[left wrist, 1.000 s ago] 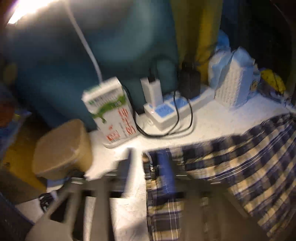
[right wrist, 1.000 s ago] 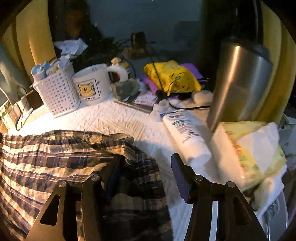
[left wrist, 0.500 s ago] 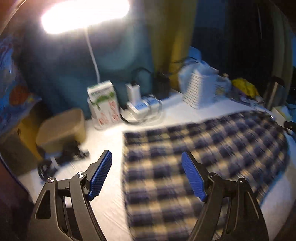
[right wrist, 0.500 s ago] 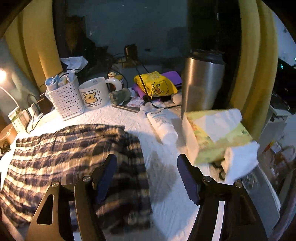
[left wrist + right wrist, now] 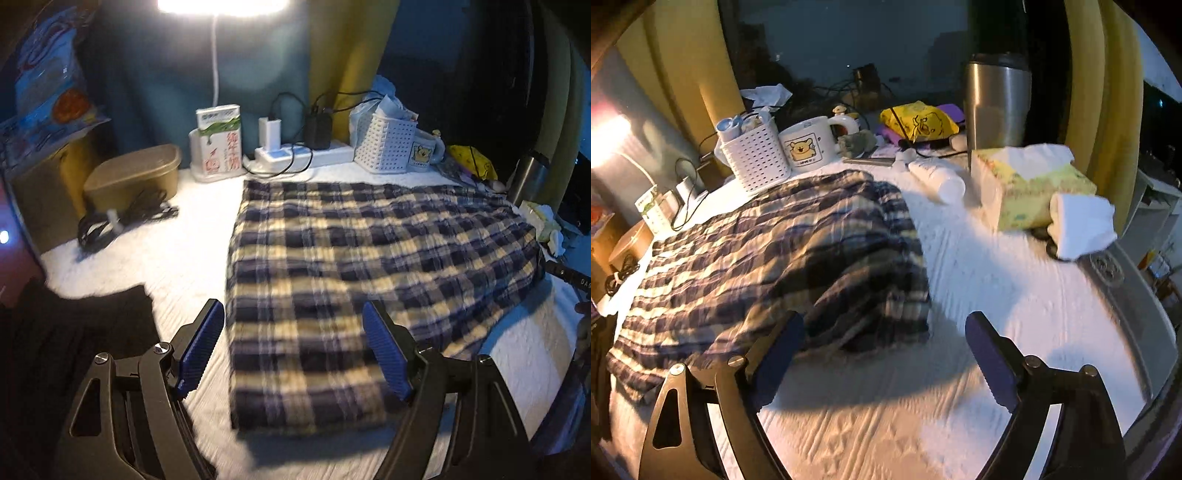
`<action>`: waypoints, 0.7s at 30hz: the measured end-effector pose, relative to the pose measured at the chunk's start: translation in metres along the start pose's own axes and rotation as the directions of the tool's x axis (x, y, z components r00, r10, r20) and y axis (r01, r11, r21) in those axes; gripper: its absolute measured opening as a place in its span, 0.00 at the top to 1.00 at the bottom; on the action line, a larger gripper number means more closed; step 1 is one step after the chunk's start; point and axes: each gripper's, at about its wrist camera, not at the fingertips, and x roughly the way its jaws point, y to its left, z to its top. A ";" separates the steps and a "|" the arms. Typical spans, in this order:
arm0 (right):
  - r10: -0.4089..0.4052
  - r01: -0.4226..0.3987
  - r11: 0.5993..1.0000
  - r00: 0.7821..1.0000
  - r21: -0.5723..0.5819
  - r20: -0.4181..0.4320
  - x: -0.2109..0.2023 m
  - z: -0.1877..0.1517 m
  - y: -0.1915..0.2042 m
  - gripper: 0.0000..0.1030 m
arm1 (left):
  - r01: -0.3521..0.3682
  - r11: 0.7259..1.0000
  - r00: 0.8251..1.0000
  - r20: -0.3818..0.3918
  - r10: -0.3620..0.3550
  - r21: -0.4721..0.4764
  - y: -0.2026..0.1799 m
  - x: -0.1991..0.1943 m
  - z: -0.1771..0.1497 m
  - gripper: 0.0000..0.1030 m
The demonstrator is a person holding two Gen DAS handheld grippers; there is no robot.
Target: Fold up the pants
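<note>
The blue and cream plaid pants (image 5: pixel 351 266) lie folded flat on the white cloth-covered table (image 5: pixel 192 229). They also show in the right wrist view (image 5: pixel 768 254), with their right end rumpled. My left gripper (image 5: pixel 293 350) is open and empty, raised above the pants' near left edge. My right gripper (image 5: pixel 882 363) is open and empty, held above the table just off the pants' right end.
Along the back stand a milk carton (image 5: pixel 218 142), a power strip with chargers (image 5: pixel 295 151), a white basket (image 5: pixel 755 155), a bear mug (image 5: pixel 809 146) and a steel tumbler (image 5: pixel 997 103). A lotion tube (image 5: pixel 938 177) and tissue box (image 5: pixel 1030 188) lie right. A black garment (image 5: pixel 74 332) lies near left.
Both grippers have let go of the pants, opened and pulled back and up. The pants now lie flat on the table.
</note>
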 end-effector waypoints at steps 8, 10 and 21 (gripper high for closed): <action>0.129 -0.128 0.991 0.989 0.024 -0.066 0.008 -0.020 0.016 0.12 | -0.047 0.996 0.999 -0.014 0.046 -0.077 0.013 -0.017 -0.023 0.25; 0.156 -0.154 0.988 0.985 0.027 -0.078 0.013 -0.019 0.020 0.12 | -0.065 0.994 0.998 -0.012 0.065 -0.089 0.016 -0.021 -0.025 0.25; 0.252 -0.238 0.953 0.966 0.188 -0.052 0.042 0.011 0.003 0.12 | -0.139 0.984 0.990 -0.030 0.137 -0.114 0.019 -0.019 -0.020 0.25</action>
